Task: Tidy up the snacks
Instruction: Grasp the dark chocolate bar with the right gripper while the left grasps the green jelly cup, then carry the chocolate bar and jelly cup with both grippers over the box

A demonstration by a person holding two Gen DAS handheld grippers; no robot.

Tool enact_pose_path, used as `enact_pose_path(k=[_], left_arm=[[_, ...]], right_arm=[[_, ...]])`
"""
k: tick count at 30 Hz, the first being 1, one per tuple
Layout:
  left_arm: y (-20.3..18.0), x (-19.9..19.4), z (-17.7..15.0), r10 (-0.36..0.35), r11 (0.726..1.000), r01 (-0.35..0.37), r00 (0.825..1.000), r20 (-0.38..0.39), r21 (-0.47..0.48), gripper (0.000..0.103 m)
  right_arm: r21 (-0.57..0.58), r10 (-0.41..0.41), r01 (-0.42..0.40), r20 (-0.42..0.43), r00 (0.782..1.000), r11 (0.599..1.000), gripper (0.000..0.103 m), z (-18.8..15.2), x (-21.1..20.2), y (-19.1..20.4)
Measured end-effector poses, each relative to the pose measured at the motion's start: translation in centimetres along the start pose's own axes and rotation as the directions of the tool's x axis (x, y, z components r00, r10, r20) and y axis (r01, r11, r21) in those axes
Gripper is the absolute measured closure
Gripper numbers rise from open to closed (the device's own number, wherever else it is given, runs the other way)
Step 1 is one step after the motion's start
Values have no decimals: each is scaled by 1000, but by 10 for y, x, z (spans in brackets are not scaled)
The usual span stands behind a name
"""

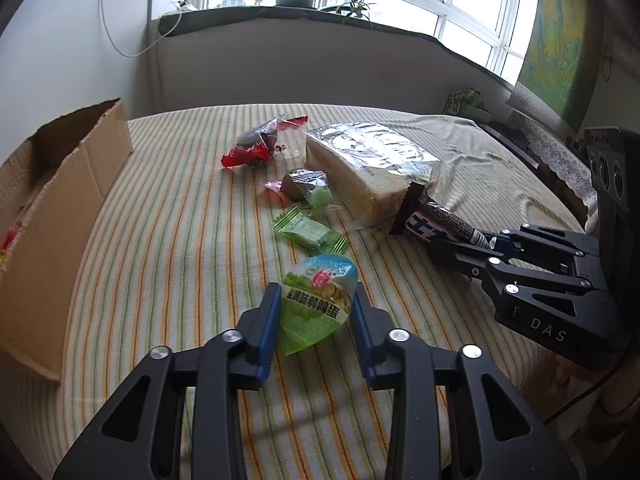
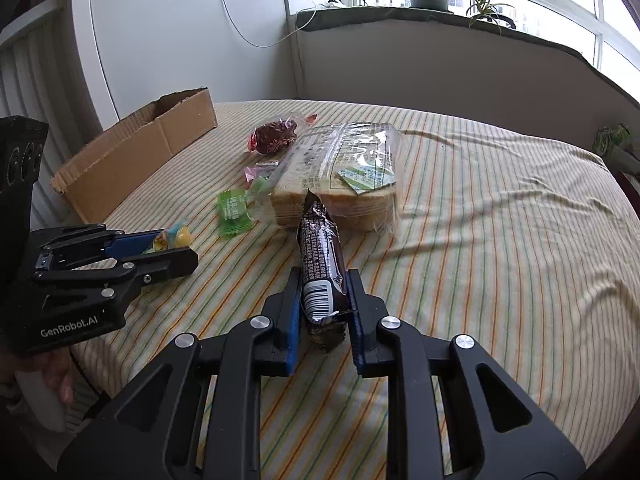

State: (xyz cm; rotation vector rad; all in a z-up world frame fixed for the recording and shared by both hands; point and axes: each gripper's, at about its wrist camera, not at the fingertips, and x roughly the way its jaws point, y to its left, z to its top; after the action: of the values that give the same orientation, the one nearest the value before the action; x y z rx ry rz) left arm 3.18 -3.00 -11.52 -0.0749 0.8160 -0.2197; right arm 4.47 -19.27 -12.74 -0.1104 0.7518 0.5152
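Gripping two snacks at once — left gripper (image 1: 316,312) clamps a green egg packet (image 1: 318,300), right gripper (image 2: 324,304) a dark chocolate bar (image 2: 322,258) — both likely bound next for the cardboard box (image 2: 136,160) at the bed's far-left edge.

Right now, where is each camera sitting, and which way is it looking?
Left wrist: sits on the left gripper, looking down along its fingers at a green snack packet they pinch.
Right wrist: sits on the right gripper, looking down at a dark snack bar in its fingers; a hand shows.
Both show the cardboard box and bagged bread.
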Motion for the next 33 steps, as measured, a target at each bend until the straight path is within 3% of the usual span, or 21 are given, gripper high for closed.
enact_pose_path(k=[18, 23, 27, 33], left_arm=[[-22, -24, -12, -29, 1000, 29, 999, 35, 7, 75], [-34, -43, 0, -50, 998, 47, 995, 86, 37, 75], [-47, -72, 18, -86, 994, 73, 983, 164, 83, 75], [-60, -114, 38, -136, 985, 99, 950, 282, 143, 75]], right_arm=[[72, -24, 19, 74, 997, 997, 82, -19, -39, -7], [80, -67, 55, 151, 986, 995, 82, -5, -73, -6], [70, -110, 96, 231, 967, 993, 82, 15, -110, -3], [56, -167, 158, 287, 943, 986, 82, 31, -143, 8]])
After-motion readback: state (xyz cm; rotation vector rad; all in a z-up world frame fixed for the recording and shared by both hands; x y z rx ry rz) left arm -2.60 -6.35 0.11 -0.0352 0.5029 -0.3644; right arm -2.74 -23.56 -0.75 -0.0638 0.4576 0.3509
